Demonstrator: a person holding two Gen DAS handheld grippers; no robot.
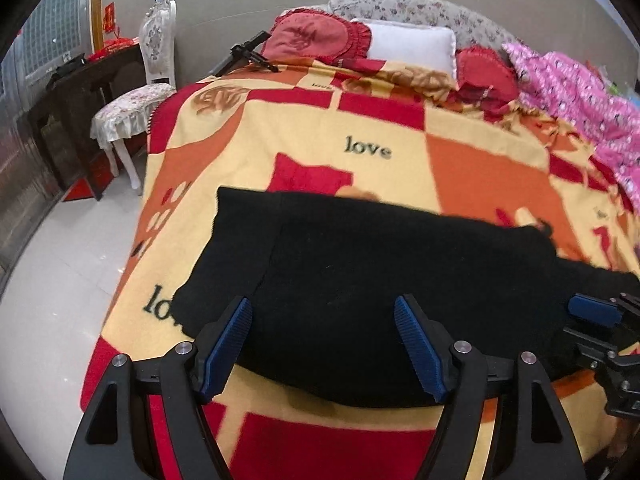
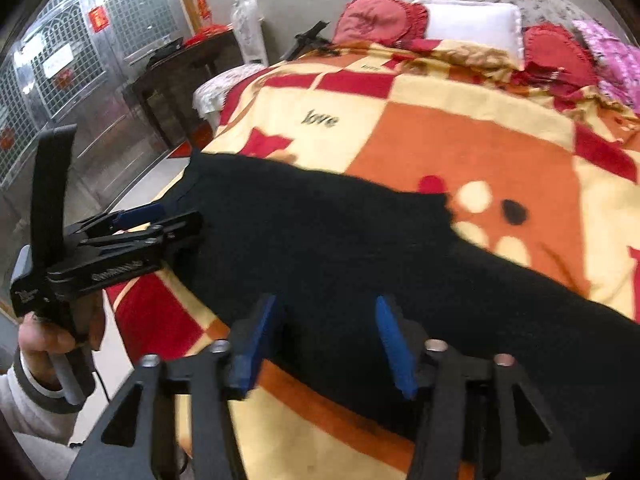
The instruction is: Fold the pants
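Left wrist view: black pants [image 1: 360, 280] lie soft, limp on the blanket [image 1: 320, 128]; left gripper [image 1: 324, 344] and right gripper [image 2: 326, 344] gape empty. Pinch the near edge.

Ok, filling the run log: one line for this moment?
black pants flat on blanket | left claw open | right claw open | nothing held
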